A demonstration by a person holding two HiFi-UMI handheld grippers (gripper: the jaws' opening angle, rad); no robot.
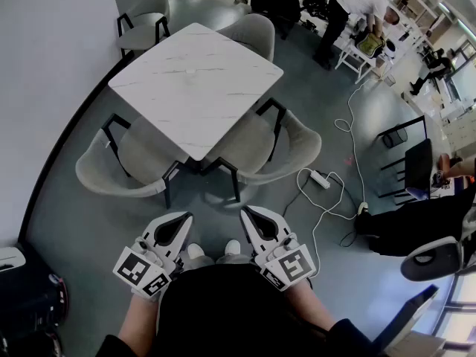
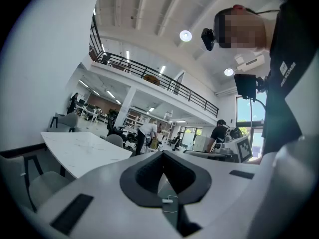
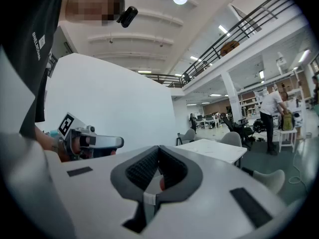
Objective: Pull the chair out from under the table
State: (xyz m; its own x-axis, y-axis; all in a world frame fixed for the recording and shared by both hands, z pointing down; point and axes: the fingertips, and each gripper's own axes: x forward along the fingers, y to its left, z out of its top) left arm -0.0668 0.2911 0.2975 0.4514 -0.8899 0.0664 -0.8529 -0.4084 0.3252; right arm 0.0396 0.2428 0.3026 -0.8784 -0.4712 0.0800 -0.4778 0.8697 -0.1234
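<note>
A white marble table [image 1: 193,80] stands ahead with grey padded chairs tucked under its sides. The two nearest are a left chair [image 1: 111,171] and a right chair [image 1: 286,151]. Both grippers are held close to my body, well short of the chairs and touching nothing. My left gripper [image 1: 184,218] is shut with nothing in it, and so is my right gripper [image 1: 248,213]. In the left gripper view the jaw tips [image 2: 162,154] meet, with the table [image 2: 82,151] and a chair [image 2: 45,185] beyond. The right gripper view shows its jaw tips [image 3: 158,148] meeting, the table [image 3: 214,151] beyond.
A power strip with a white cable [image 1: 321,178] lies on the floor right of the near-right chair. A person [image 1: 357,10] bends over at the back right. Black chairs [image 1: 413,169] stand at the right, a white wall runs along the left, and dark bags [image 1: 30,303] sit bottom left.
</note>
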